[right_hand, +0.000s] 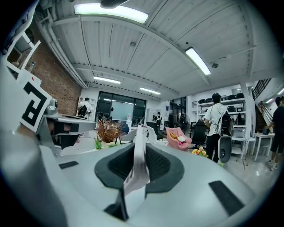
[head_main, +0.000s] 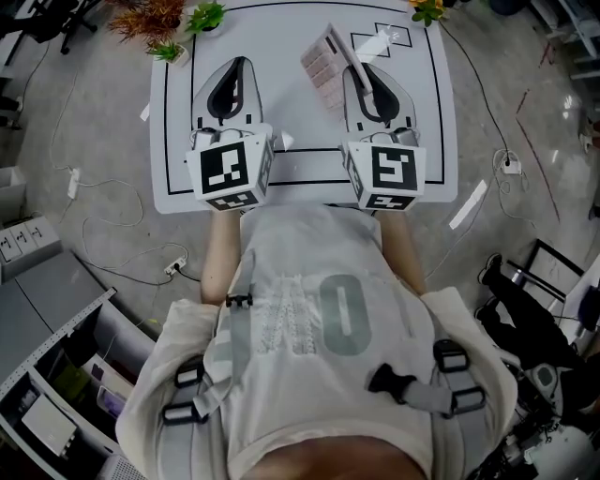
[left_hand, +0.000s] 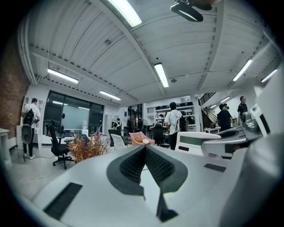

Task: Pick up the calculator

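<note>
One calculator, tilted on edge, sits over the far right part of the table. It is pinched in the right claw, whose jaws are narrow and pressed on both its faces. The left claw is over the table's left side, jaws together and empty. Plants stand at the far left corner.

The calculator is standing on edge between the jaws of the right gripper, over the right half of the table. The left gripper is hovering beside it, to its left. Potted plants are sitting along the table's far edge.
</note>
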A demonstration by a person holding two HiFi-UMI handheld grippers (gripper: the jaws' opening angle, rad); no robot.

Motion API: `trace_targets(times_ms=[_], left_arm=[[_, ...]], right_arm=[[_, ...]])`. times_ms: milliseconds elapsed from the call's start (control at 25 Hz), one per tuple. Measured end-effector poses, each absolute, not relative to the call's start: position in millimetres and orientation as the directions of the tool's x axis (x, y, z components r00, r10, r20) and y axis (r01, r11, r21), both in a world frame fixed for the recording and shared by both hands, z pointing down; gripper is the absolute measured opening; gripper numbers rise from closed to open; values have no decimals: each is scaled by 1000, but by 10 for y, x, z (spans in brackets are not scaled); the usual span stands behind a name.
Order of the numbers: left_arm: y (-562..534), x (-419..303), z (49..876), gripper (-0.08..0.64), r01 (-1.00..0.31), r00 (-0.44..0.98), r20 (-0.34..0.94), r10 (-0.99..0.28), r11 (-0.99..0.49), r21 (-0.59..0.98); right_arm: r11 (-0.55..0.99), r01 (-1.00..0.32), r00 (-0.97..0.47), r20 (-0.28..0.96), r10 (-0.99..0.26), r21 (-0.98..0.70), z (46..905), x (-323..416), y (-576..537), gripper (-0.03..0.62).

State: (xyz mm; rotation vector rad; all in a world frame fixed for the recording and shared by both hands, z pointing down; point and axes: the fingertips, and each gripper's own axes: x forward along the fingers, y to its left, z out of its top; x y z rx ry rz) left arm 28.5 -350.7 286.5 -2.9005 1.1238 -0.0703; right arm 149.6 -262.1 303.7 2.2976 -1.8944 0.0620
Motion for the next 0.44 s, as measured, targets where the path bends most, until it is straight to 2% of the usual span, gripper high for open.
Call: trace_targets(times_ms=[440], left_arm=[[-3467, 198, 2924, 21, -675, 736, 27, -677, -736, -50]], right_arm=[[-180, -977, 195, 144, -970, 111, 3090, 1445, -2569, 75]])
